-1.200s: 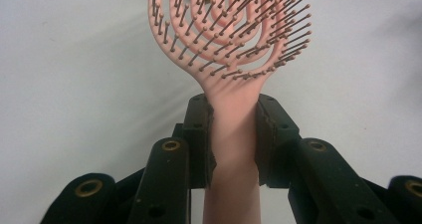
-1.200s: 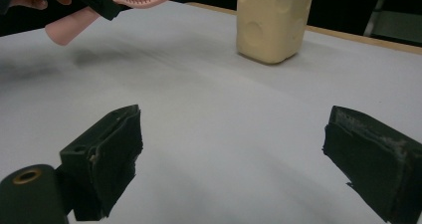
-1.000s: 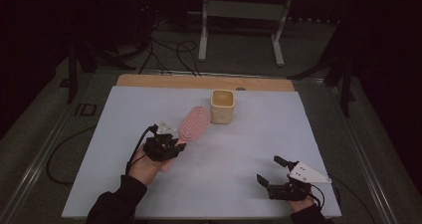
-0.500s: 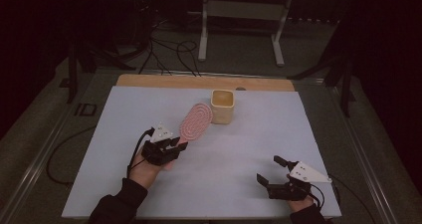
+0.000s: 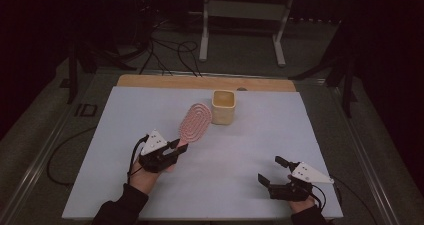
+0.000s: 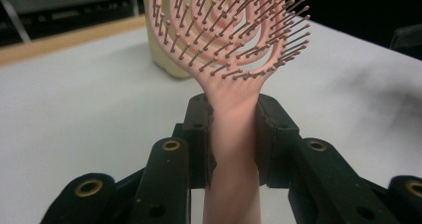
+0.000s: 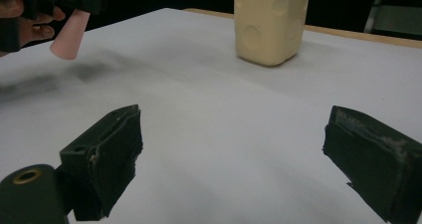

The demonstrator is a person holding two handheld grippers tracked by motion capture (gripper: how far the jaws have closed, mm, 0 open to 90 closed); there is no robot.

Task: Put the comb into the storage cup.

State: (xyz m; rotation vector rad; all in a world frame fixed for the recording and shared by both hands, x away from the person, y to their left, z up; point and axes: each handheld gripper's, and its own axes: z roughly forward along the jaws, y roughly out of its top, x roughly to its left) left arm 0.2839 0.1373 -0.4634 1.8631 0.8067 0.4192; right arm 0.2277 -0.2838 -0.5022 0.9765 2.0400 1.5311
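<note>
The left gripper (image 5: 176, 146) clenches the handle of the pink oval plastic hairbrush (image 5: 194, 122) beside the cream square cup (image 5: 223, 106); the right gripper (image 5: 272, 172) rests released.

Both grippers, left gripper (image 5: 175, 146) and right gripper (image 5: 272, 171), are black with grey triangular plates, brass-ringed holes and black cables; the sleeves (image 5: 120, 210) seem dark.

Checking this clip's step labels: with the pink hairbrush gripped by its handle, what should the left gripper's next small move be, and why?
Probably carry the hairbrush a little farther toward the cream cup and tip it handle-down over the opening. The left gripper is shut on the handle, the brush head is raised beside the cup, and the right gripper rests open, apart from both.
</note>
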